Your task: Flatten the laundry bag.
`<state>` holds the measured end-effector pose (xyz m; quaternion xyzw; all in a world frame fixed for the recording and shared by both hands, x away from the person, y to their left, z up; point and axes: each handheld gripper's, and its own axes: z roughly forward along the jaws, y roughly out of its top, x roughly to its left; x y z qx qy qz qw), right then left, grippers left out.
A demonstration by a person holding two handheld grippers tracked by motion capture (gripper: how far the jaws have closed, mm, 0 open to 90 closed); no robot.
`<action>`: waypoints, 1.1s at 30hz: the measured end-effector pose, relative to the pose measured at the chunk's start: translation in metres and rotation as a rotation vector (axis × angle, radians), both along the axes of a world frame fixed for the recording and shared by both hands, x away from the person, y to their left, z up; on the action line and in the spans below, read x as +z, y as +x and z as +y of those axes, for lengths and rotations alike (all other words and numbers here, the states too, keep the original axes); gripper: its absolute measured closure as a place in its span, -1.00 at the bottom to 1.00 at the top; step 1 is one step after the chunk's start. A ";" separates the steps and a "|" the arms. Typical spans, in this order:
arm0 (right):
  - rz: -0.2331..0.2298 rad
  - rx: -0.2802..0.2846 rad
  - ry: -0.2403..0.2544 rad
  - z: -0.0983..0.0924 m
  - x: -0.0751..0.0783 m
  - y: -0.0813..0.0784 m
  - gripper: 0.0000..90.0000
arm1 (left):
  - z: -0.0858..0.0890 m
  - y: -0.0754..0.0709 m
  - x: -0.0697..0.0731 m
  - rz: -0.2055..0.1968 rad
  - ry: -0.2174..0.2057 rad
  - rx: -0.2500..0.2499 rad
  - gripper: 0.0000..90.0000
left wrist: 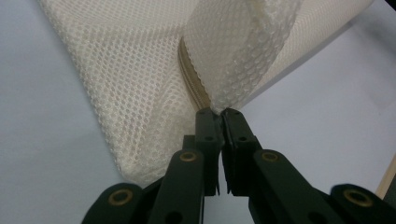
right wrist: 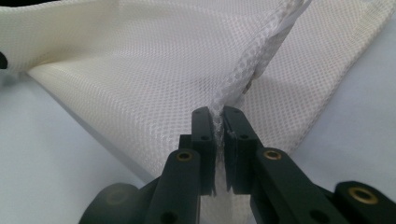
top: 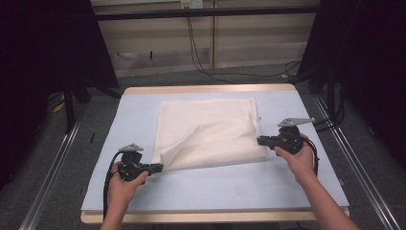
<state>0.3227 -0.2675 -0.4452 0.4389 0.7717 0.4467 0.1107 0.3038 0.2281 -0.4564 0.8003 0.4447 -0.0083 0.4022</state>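
A cream mesh bag (top: 210, 132) lies flat on the pale blue table mat (top: 143, 120). My left gripper (top: 160, 167) is shut on the bag's near left corner. In the left gripper view its jaws pinch a lifted fold of mesh (left wrist: 233, 56) beside a tan zipper (left wrist: 191, 79), with the gripper (left wrist: 220, 113) closed tight. My right gripper (top: 260, 140) is shut on the bag's near right edge. In the right gripper view the gripper (right wrist: 218, 113) clamps a raised ridge of white mesh (right wrist: 252, 65). A hand holds each gripper.
The mat covers a wooden tabletop (top: 210, 89) whose edge shows at the back and front. Metal rails (top: 57, 158) run along both sides on the floor. Cables (top: 201, 57) trail over the floor behind the table. Bare mat (top: 230, 187) lies between the bag and the front edge.
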 end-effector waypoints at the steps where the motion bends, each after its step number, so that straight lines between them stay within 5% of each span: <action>1: 0.000 0.001 0.003 -0.001 -0.001 -0.002 0.86 | 0.000 -0.001 0.000 0.002 -0.005 0.008 0.91; 17: 0.004 0.044 0.014 -0.008 -0.014 -0.044 0.86 | 0.011 -0.007 0.003 -0.003 0.013 0.029 0.91; 33: 0.039 0.073 -0.006 -0.013 -0.028 -0.072 0.88 | 0.017 -0.015 -0.001 0.035 0.050 0.027 0.92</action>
